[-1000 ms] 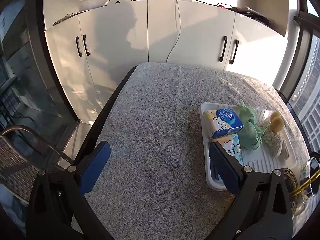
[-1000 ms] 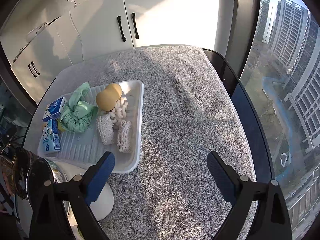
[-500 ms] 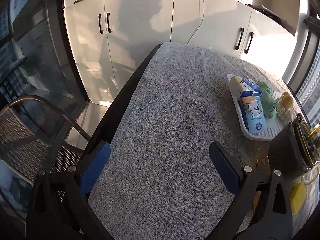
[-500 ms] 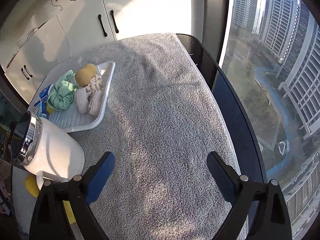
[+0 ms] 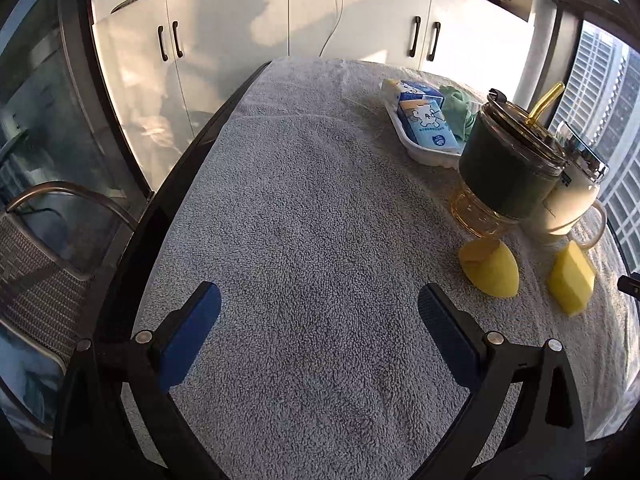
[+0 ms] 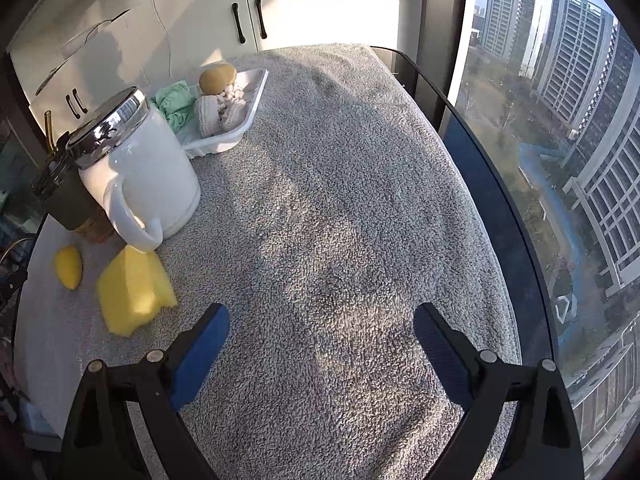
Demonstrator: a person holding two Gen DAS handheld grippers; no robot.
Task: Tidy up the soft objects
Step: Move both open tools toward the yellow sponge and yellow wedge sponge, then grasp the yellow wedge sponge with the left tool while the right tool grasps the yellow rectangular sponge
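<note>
Both my jaws spread, empty, over the towel-covered counter (image 5: 304, 208).
Yellow sponge (image 6: 134, 292) lies beside the white mug (image 6: 140, 184), tray (image 6: 244, 120) behind.

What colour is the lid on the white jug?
Shiny silver lid on the jug, clearest in the right wrist view.

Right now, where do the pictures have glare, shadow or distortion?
Left wrist view: sun glare washes out the cabinets; the table edge bows from fisheye. Right wrist view: a shadow band crosses the towel; the kettle lid glints; the buildings curve.
</note>
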